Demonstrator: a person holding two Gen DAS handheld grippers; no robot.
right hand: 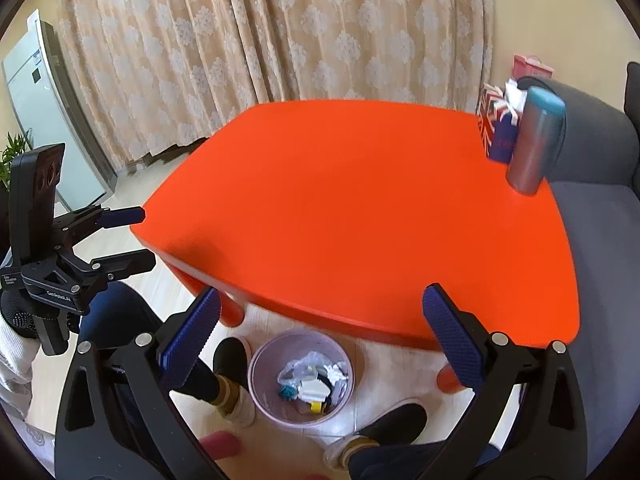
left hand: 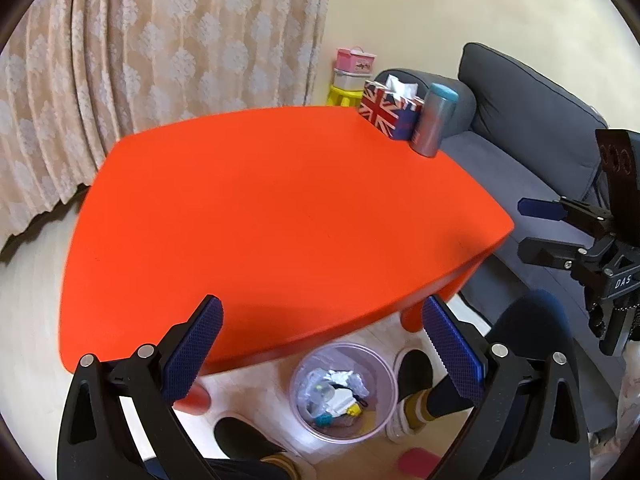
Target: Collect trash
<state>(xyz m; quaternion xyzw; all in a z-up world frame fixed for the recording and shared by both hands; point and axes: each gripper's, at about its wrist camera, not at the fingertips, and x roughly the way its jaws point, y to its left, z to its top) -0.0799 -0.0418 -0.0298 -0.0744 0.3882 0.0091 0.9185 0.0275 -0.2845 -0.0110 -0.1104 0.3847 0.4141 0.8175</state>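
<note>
Trash (left hand: pixel 338 394) lies in bin (left hand: pixel 308 364) (floor) — below both spread, empty tools (left hand: pixel 322 344).

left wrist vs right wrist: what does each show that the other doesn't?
Only left wrist: the yellow stool under the stacked tins and the right hand-held gripper, open. Only right wrist: the white appliance, a plant and the left hand-held gripper, open. Both: orange table, flag tissue box, blue tumbler, and the trash bin on the floor.
</note>
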